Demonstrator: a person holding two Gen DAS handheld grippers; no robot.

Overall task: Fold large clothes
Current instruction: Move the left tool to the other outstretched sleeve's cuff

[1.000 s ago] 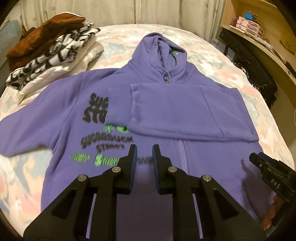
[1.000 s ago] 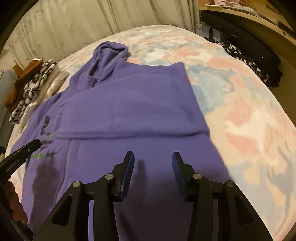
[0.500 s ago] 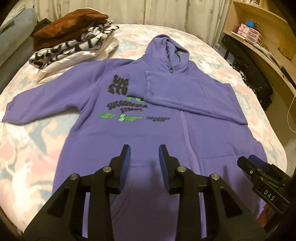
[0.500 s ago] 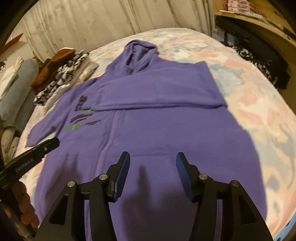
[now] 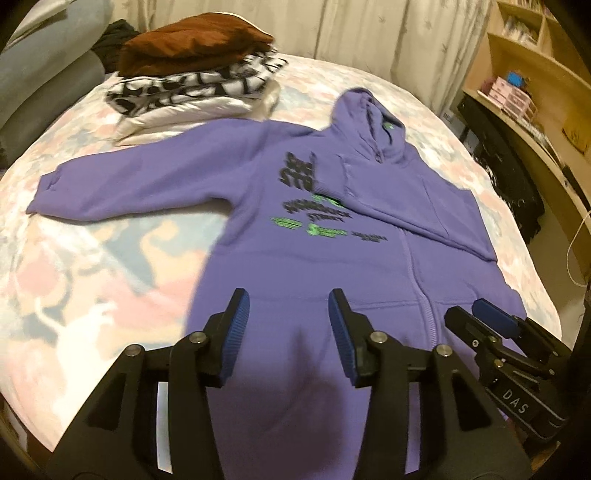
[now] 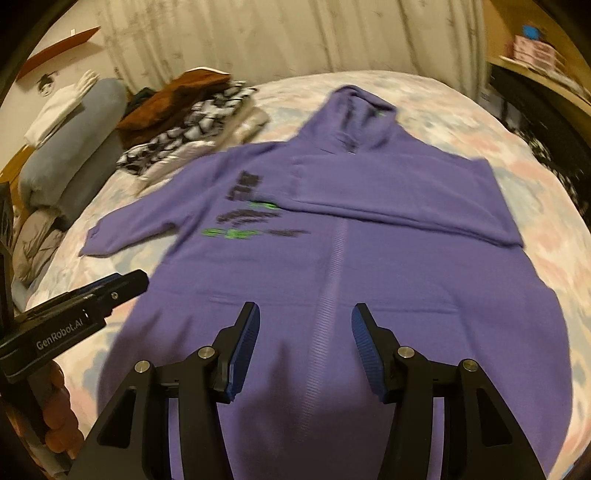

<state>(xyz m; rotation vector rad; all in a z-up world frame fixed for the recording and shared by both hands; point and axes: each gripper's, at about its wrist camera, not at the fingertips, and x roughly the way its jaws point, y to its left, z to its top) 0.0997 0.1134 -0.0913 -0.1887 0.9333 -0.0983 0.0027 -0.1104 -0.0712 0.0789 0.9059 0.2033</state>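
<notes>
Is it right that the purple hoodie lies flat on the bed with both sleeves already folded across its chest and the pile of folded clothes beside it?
Not quite. Only one sleeve of the purple hoodie is folded across the chest. The other sleeve lies stretched out on the bed toward the pile of folded clothes. The left wrist view shows this.

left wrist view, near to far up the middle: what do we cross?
left gripper, open over the hem → purple hoodie body → black and green print → sleeve folded across the chest → hood → floral bedspread → curtain.
</notes>
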